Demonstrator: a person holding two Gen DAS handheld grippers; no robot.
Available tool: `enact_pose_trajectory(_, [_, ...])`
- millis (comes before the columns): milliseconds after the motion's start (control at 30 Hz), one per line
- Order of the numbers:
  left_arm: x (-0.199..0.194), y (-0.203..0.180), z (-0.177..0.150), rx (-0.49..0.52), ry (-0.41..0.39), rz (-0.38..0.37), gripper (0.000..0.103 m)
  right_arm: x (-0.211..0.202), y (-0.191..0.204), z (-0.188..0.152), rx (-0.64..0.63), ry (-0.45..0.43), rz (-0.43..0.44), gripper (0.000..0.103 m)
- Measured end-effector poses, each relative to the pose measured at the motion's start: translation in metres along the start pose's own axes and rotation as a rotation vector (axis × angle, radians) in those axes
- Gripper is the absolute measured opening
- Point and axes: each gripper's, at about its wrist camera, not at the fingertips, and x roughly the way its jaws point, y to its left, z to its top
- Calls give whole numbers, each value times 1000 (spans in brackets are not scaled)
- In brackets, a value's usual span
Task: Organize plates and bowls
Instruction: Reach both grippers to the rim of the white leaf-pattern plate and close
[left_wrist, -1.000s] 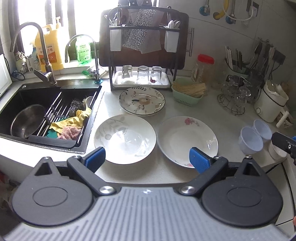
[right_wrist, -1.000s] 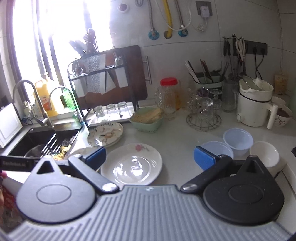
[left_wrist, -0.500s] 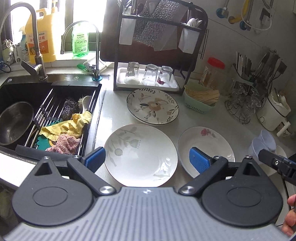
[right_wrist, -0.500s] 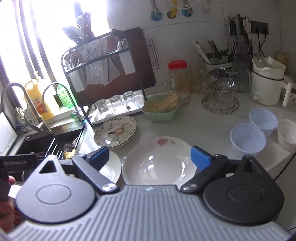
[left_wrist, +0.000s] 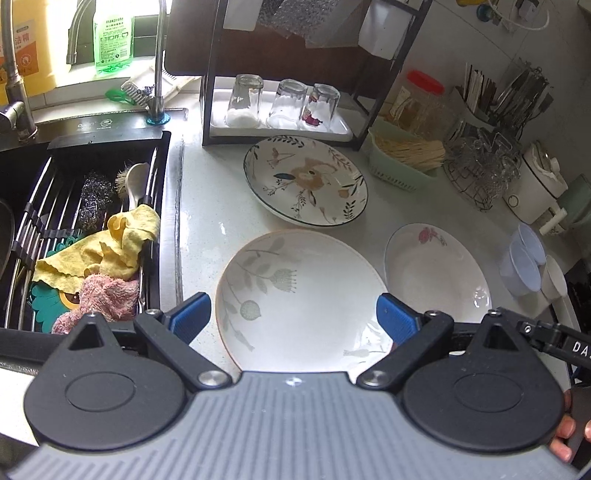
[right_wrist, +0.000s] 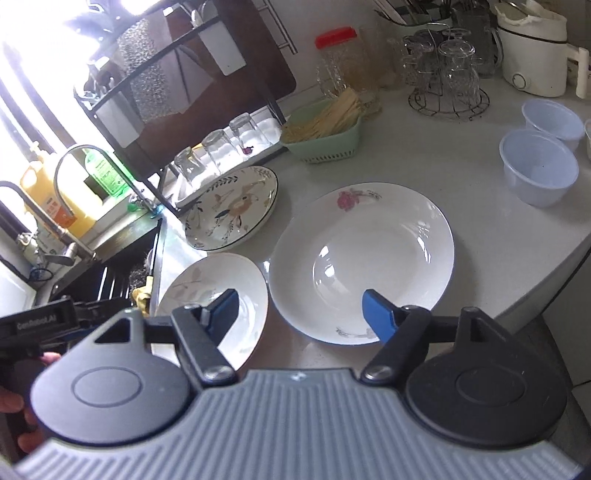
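Note:
Three plates lie on the white counter. A white plate with grey leaf print is nearest the sink. A white plate with a pink rose lies to its right. A plate with a deer and leaf pattern lies behind them. My left gripper is open, its fingers either side of the leaf plate's near part. My right gripper is open over the near rim of the rose plate. Two pale blue plastic bowls and a white bowl stand at the right.
A black sink with cloths and scrubbers is at the left. A dark dish rack with three upturned glasses stands at the back. A green basket, a glass holder and a white kettle line the back right.
Both grippers have moved forward and down towards the plates. The leaf plate and the rose plate now look larger and sit between the open fingers. Nothing on the counter has moved.

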Motion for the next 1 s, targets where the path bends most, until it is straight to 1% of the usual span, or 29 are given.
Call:
enact_pose_trajectory(67, [12, 11, 1, -15, 22, -5, 95, 4, 0, -1, 30, -12, 1, 76])
enact_pose_trajectory(133, [27, 24, 2, -54, 49, -18, 91, 9, 2, -2, 46, -8, 14, 71])
enact_pose_trajectory(167, [34, 29, 2, -69, 67, -27, 87, 13, 3, -3, 52, 4, 29, 67])
enact_pose_trajectory(200, [42, 37, 1, -87, 97, -58, 84, 17, 4, -5, 61, 21, 46, 60])
enact_pose_trajectory(233, [48, 43, 1, -103, 122, -91, 76, 22, 5, -6, 72, 45, 56, 56])
enact_pose_trajectory(267, [52, 47, 1, -119, 136, -104, 71, 29, 6, -6, 86, 82, 60, 47])
enact_pose_trajectory(300, [55, 51, 1, -124, 144, -104, 69, 35, 6, -6, 103, 113, 68, 39])
enact_pose_trajectory(367, [61, 55, 3, -107, 161, -99, 61, 45, 7, -6, 138, 151, 84, 33])
enact_pose_trajectory(500, [73, 62, 10, -77, 165, -104, 53, 61, 14, -10, 182, 200, 102, 32])
enact_pose_trajectory(533, [76, 63, 12, -66, 167, -99, 49, 66, 15, -12, 192, 213, 99, 32])
enact_pose_trajectory(600, [83, 64, 14, -49, 174, -109, 45, 76, 15, -15, 212, 237, 88, 24])
enact_pose_trajectory(667, [88, 65, 17, -24, 175, -99, 33, 84, 15, -17, 236, 247, 67, 24])
enact_pose_trajectory(700, [91, 65, 18, -5, 175, -93, 31, 87, 15, -18, 244, 248, 55, 23])
enact_pose_trajectory(767, [97, 68, 21, -8, 188, -97, 26, 93, 15, -18, 263, 249, 58, 19])
enact_pose_trajectory(833, [103, 70, 24, -6, 200, -104, 21, 99, 15, -18, 282, 247, 52, 18])
enact_pose_trajectory(933, [109, 70, 29, 22, 200, -107, 18, 105, 20, -16, 261, 228, 26, 16])
enact_pose_trajectory(1000, [114, 70, 32, 32, 204, -110, 15, 108, 21, -14, 268, 219, 8, 10])
